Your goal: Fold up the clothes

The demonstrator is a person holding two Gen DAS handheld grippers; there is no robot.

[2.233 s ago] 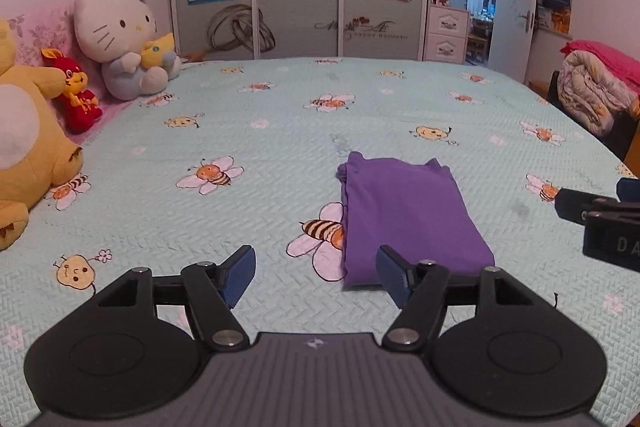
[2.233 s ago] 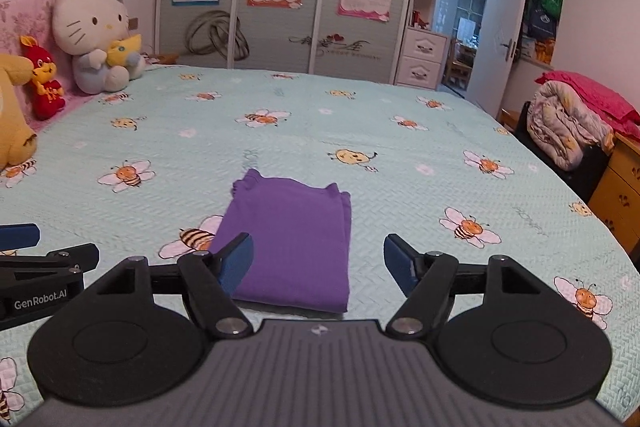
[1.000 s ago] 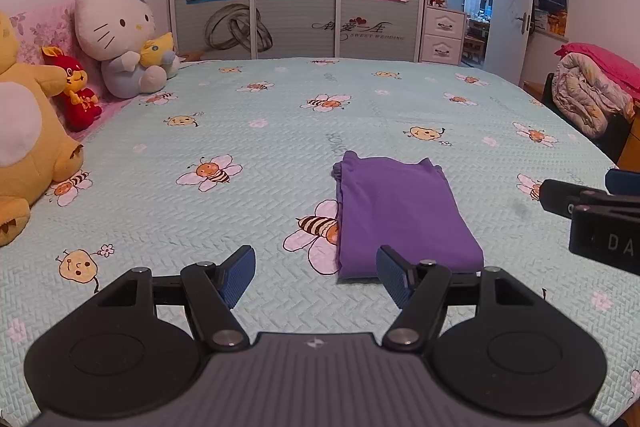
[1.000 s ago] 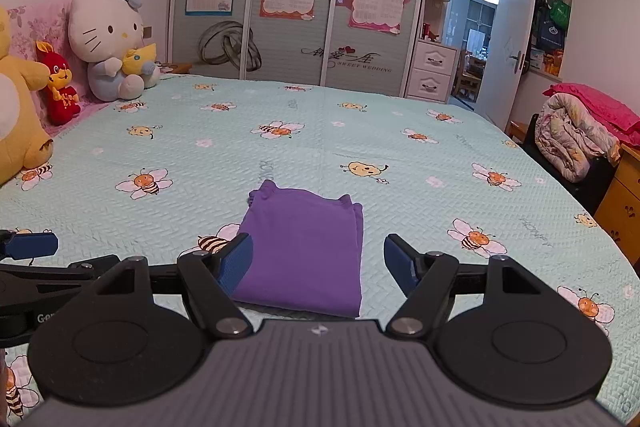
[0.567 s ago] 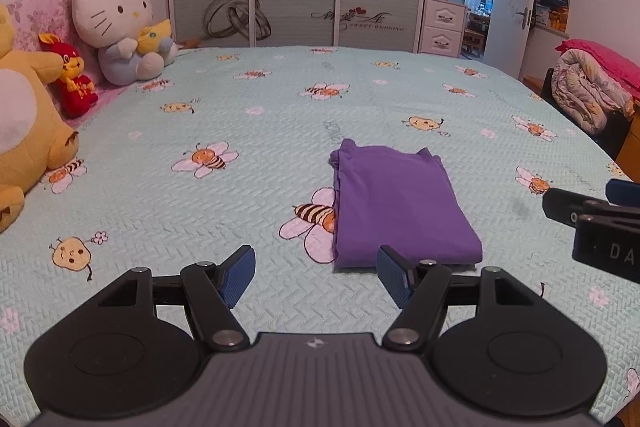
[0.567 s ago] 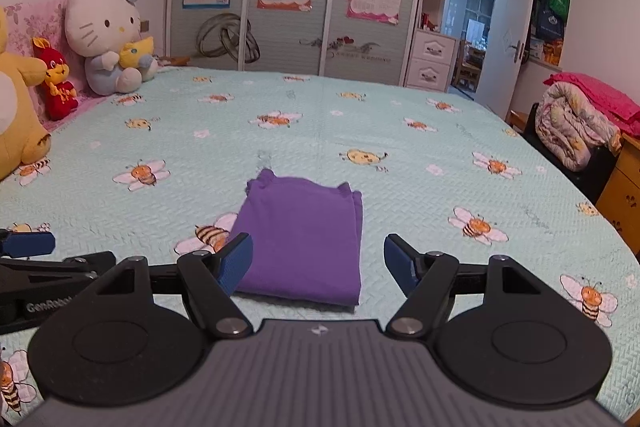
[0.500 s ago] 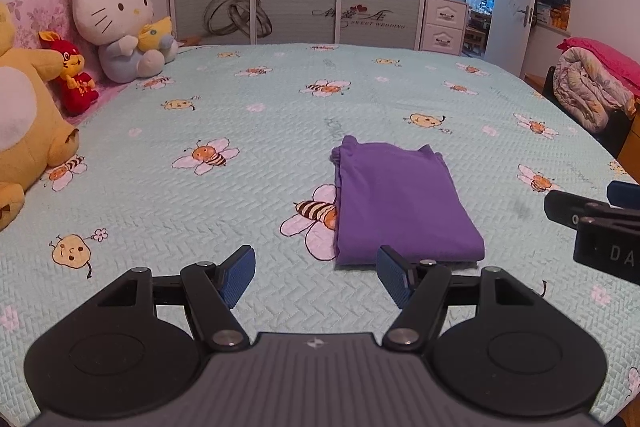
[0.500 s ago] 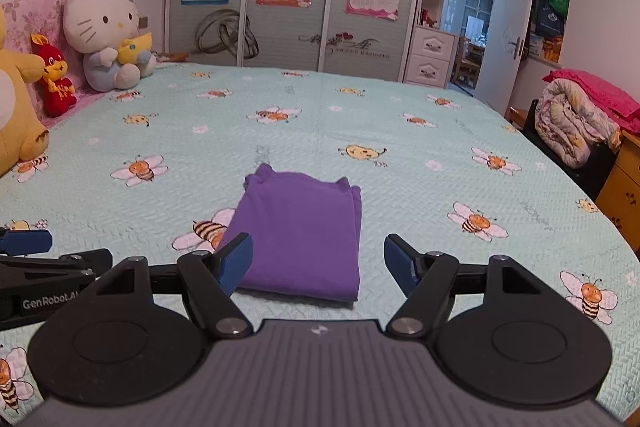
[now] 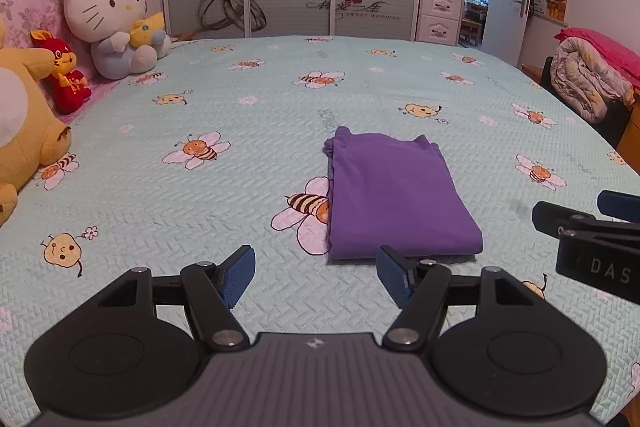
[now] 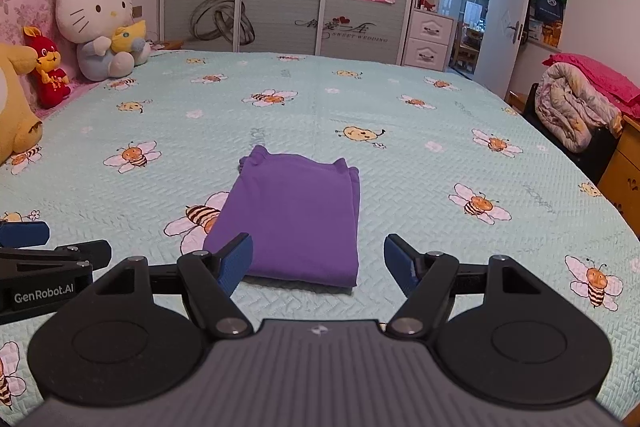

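Shirt [image 9: 394, 197]: lay folded flat on the bed [image 9: 240, 131].
Left gripper [image 9: 315, 271]: jaws wide, empty.
Right gripper [image 10: 318, 260]: jaws wide, empty.

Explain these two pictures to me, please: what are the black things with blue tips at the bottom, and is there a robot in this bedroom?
No robot arm is here. A person holds one two-finger tool in each hand, and each tool carries a wide-angle camera looking forward along its fingers. One picture comes from the left tool, the other from the right tool; the black shapes with blue pads are each tool's own fingers. Each camera also catches the other tool at the edge of its picture. Both tools are open and hold nothing. Ahead of them, on the bed's bee-patterned bedspread, lies a purple garment, already folded into a neat rectangle. Plush toys sit by the wall on the left, and a bundled quilt rests on the right.
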